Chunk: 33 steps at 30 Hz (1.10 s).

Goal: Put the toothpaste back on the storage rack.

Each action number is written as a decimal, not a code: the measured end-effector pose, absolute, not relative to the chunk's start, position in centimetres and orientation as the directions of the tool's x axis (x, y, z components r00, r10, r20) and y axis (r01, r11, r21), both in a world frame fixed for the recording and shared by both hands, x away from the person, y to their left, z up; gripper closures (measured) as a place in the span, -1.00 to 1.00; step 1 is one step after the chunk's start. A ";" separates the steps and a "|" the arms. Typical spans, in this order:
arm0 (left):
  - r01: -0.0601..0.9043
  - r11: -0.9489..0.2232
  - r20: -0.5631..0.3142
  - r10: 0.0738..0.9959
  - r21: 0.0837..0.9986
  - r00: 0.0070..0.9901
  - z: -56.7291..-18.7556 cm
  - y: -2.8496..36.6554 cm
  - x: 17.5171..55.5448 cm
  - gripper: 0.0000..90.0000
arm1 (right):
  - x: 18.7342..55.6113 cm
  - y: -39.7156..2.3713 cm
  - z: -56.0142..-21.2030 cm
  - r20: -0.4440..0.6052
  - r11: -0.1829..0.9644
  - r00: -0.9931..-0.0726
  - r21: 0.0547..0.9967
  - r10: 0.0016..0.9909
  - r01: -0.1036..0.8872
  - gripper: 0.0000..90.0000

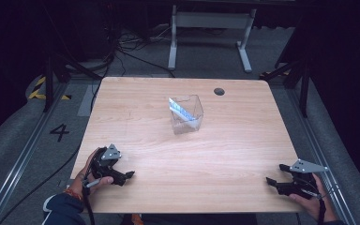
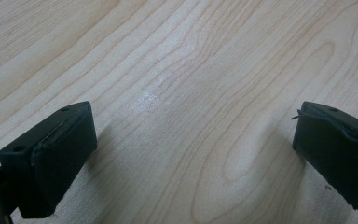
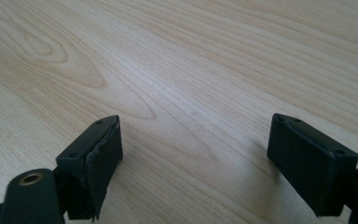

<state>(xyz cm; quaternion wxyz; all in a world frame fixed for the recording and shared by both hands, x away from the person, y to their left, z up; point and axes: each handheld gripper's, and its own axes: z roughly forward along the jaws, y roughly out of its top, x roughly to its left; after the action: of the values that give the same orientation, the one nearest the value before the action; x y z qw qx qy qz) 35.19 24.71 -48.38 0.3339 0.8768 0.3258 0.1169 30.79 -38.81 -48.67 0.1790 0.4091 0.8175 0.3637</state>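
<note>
Both tools parked low on the counter (image 1: 145, 117), probably idle between moves. Left tool (image 1: 130, 174) released, jaws wide, bare wood between them; right tool (image 1: 275, 174) likewise released and holding nothing. Clear box (image 1: 186, 114) with a blue-white packet (image 1: 182, 111) leaning inside sits ahead of both, well apart, roughly midway. Open counter between tools and box; right tool rides near its outer edge.

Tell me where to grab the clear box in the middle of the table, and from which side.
Take the clear box by one upright wall at its open top rim, coming straight down, one jaw inside. The near-left wall looks freest; the slanted packet leans toward the far side.
</note>
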 end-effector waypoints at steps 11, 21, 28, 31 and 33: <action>0.496 -0.562 -0.013 0.652 0.662 0.758 -48.4 24.7 35.1 -1.00 | 30.8 -38.8 -48.7 0.006 0.399 -0.600 0.742 0.800 0.539 -0.59; 0.497 -0.561 -0.012 0.655 0.662 0.756 -48.4 24.7 35.1 -1.00 | 30.8 -38.8 -48.7 0.008 0.398 -0.601 0.742 0.800 0.540 -0.59; 0.501 -0.556 -0.009 0.663 0.663 0.748 -48.4 24.7 35.0 -1.00 | 30.9 -38.8 -48.7 0.011 0.397 -0.601 0.742 0.799 0.541 -0.58; 0.501 -0.556 -0.008 0.664 0.663 0.748 -48.4 24.7 35.0 -1.00 | 30.9 -38.9 -48.7 0.014 0.394 -0.601 0.742 0.799 0.542 -0.58; 0.501 -0.556 -0.008 0.664 0.663 0.748 -48.4 24.7 35.0 -1.00 | 30.9 -39.0 -48.7 0.012 0.395 -0.601 0.743 0.799 0.541 -0.58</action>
<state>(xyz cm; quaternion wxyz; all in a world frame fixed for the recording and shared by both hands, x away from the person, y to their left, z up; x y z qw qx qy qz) 35.04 24.67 -48.38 0.3327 0.8736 0.3333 0.1226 30.91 -38.96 -48.68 0.1766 0.4105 0.8161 0.3663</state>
